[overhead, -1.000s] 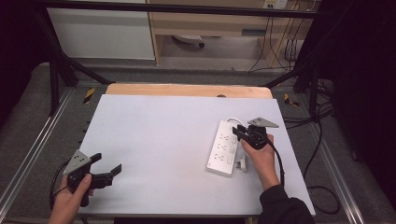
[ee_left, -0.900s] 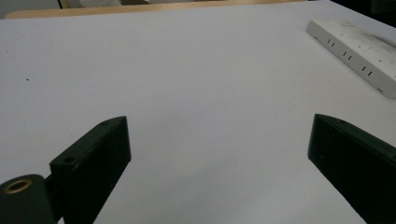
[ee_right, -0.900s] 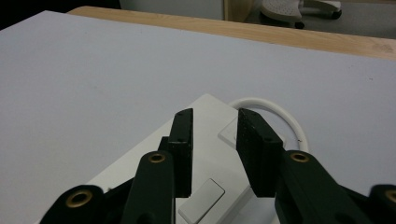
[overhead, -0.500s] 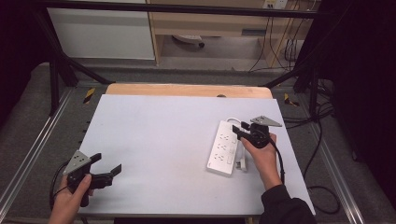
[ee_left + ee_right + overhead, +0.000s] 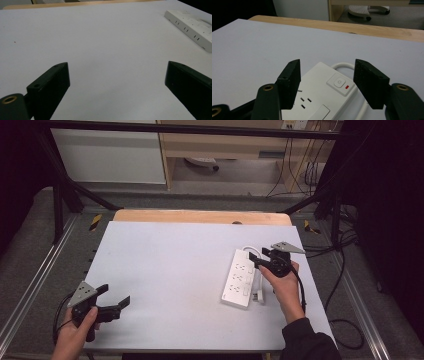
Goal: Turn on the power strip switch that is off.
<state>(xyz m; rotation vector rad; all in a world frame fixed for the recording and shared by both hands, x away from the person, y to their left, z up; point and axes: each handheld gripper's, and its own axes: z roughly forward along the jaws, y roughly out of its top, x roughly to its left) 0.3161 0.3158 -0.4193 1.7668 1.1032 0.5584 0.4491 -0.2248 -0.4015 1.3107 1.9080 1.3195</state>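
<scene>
power strip (image 5: pixel 242 277) lies right of centre in the high view, long axis running from lower left to upper right, switch end farthest up the frame. right gripper (image 5: pixel 261 257) sits at that switch end, jaws spread, nothing between them; in the right gripper view the switch (image 5: pixel 339 82) is framed in the gap just below the jaw tips. contact with the strip: cannot tell. left gripper (image 5: pixel 114 299), lower left of the frame, also spread and empty, well apart from the strip. right hand clearly nearer.

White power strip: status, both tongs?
Right tongs open, poised over the white plastic power strip at its switch end. Left tongs open, near table corner, holding nothing. Nothing in the way.
</scene>
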